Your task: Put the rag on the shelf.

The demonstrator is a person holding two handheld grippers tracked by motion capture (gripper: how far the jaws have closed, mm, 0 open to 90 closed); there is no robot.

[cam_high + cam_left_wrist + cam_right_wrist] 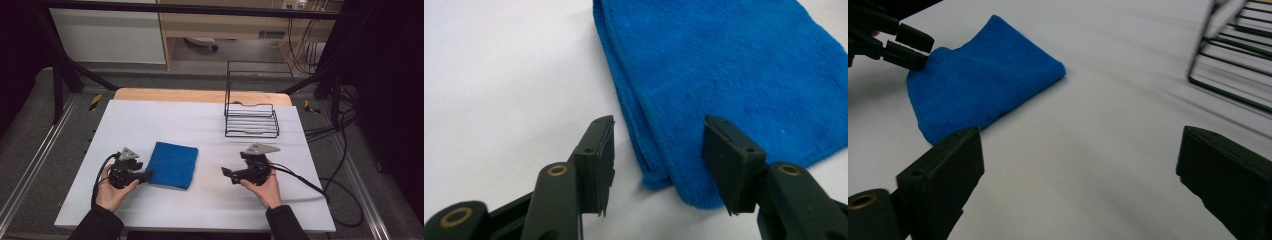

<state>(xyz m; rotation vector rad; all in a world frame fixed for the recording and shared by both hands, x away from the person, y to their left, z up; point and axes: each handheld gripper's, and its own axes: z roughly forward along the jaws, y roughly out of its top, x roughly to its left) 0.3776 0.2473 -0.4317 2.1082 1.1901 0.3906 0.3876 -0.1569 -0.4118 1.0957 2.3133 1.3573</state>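
— What carries everything here?
— A table (200, 205) with a white top; a strip of bare wood shows along its far edge at twelve o'clock.
— And what lies directly on it?
— A folded blue cloth (172, 164) lies flat, at about eight o'clock from the table's middle; a black wire rack (251, 120) stands at about one o'clock, near the far edge; the two are well apart, with bare white surface between them.

Folded blue towel (729, 75), corner between parted fingers (596, 165), white table (499, 75)
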